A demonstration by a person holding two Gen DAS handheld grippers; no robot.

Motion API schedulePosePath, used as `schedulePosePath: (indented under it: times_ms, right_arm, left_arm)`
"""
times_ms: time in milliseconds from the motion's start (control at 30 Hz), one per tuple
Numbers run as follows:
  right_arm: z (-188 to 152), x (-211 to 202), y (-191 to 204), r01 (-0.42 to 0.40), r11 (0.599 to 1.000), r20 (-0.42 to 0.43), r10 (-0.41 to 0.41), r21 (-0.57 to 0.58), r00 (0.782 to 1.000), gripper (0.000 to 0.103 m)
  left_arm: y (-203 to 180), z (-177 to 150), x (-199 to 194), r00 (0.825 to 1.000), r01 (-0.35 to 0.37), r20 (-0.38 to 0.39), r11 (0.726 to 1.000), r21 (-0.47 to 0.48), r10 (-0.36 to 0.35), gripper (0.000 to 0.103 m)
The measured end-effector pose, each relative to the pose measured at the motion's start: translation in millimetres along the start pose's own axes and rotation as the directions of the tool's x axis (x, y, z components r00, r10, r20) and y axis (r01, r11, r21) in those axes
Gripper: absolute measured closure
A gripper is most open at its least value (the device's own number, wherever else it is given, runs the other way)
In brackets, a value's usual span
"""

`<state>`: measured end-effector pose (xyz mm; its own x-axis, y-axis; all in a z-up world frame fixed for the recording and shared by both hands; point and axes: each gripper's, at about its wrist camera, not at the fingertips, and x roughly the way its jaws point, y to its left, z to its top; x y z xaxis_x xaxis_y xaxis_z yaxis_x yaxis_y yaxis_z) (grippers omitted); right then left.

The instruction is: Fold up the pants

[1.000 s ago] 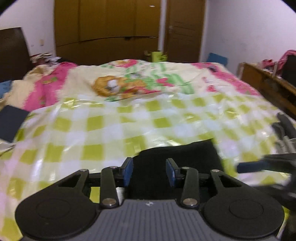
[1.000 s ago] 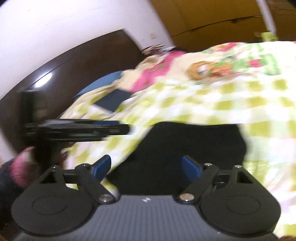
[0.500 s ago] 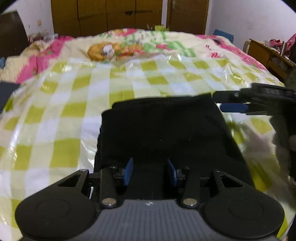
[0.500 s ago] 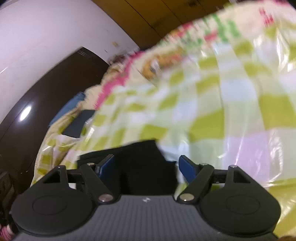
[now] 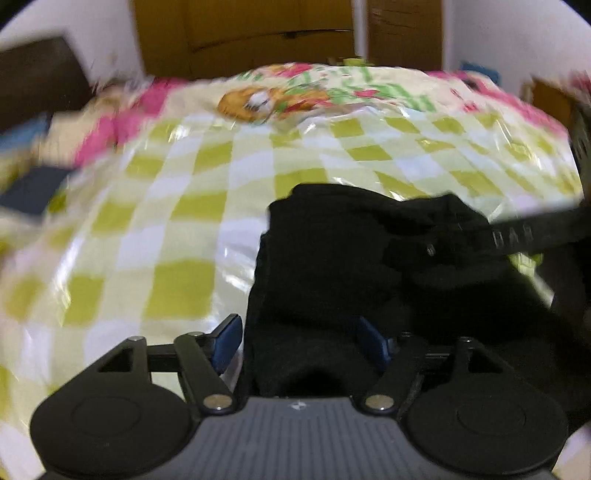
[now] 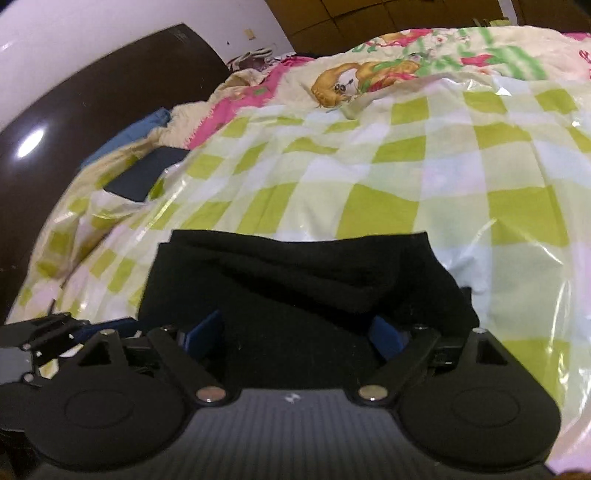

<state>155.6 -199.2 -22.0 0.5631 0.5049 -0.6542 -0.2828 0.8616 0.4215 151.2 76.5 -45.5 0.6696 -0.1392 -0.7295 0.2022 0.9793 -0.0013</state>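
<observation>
On the checkered bed cover [image 6: 369,177], one black pants [image 6: 295,273]; both tongs [image 5: 301,341] [image 6: 293,334] opening, unclamped.

The pants [image 6: 295,280] are plain black. They lie on a glossy sheet [image 6: 406,177] checked in lime green and white. The quilt [image 6: 424,59] is cream with pink, green and an orange cartoon figure. The headboard [image 6: 92,99] is dark brown, the wardrobe [image 5: 258,33] brown.

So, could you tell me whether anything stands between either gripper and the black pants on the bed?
Nothing visible does. The black pants lie directly under both tools: cloth already sits between the opening jaws of the left gripper and of the right gripper. The checkered sheet around the pants is bare nearby.
</observation>
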Motion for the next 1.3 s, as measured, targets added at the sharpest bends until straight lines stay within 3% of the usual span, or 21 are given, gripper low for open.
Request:
schedulePosePath:
  times_ms: [100, 233, 367, 433, 500, 533, 600, 667, 900, 1200, 1300]
  right_arm:
    - [-2.2, -4.1, 6.3, 0.014, 0.999, 0.002, -0.013, -0.033, 1.000, 0.014]
    - [9.8, -37.3, 14.1, 0.016, 1.000, 0.025, -0.016, -0.006, 1.000, 0.016]
    - [-7.5, -89.5, 28.7, 0.043, 0.999, 0.067, -0.043, -0.001, 0.997, 0.016]
    - [-27.4, -90.5, 28.7, 0.054, 0.998, 0.005, -0.054, 0.013, 0.999, 0.015]
    - [-48.8, -73.0, 22.9, 0.137, 0.990, -0.117, -0.133, 0.027, 0.984, 0.013]
    - [-57.1, -70.5, 17.1, 0.135, 0.988, -0.140, -0.125, 0.071, 0.982, 0.013]
    - [-60.4, -83.4, 16.4, 0.123, 0.985, -0.114, -0.109, 0.124, 0.988, 0.015]
    - [-55.5, -100.9, 26.1, 0.104, 0.989, -0.076, -0.097, 0.102, 0.992, 0.015]
    - [-40.8, -155.7, 67.3, 0.076, 0.997, 0.076, -0.076, -0.003, 0.994, 0.014]
    - [-61.0, -181.9, 87.8, 0.060, 0.998, 0.106, -0.060, 0.003, 0.993, 0.014]
    - [-66.7, -188.4, 87.6, 0.065, 0.998, 0.107, -0.067, 0.020, 0.992, 0.013]
  left_arm:
    - [9.3, 0.1, -2.9, 0.999, 0.018, -0.029, 0.992, -0.123, -0.022, 0.018]
    - [-6.1, 2.7, -31.4, 0.999, -0.044, -0.007, 0.994, -0.105, 0.043, 0.019]
    - [-21.1, -0.6, -63.1, 0.998, -0.059, 0.015, 0.991, -0.122, 0.061, 0.019]
    - [-28.1, -4.7, -72.3, 0.997, -0.070, 0.014, 0.990, -0.122, 0.072, 0.019]
    - [-33.3, -9.5, -73.1, 0.998, -0.069, -0.013, 0.991, -0.119, 0.068, 0.019]
    - [-35.7, -12.5, -70.6, 0.997, -0.067, -0.040, 0.991, -0.113, 0.062, 0.019]
    - [-39.3, -19.8, -65.9, 0.994, -0.075, -0.083, 0.993, -0.095, 0.067, 0.019]
    - [-42.0, -25.1, -69.9, 0.994, -0.085, -0.078, 0.993, -0.087, 0.078, 0.019]
    - [-50.2, -21.9, -107.7, 0.993, -0.114, 0.002, 0.989, -0.094, 0.115, 0.019]
    - [-65.7, -24.5, -149.4, 0.984, -0.140, 0.094, 0.985, -0.098, 0.150, 0.007]
    - [-71.8, -26.9, -157.8, 0.974, -0.188, 0.110, 0.978, -0.093, 0.198, 0.000]
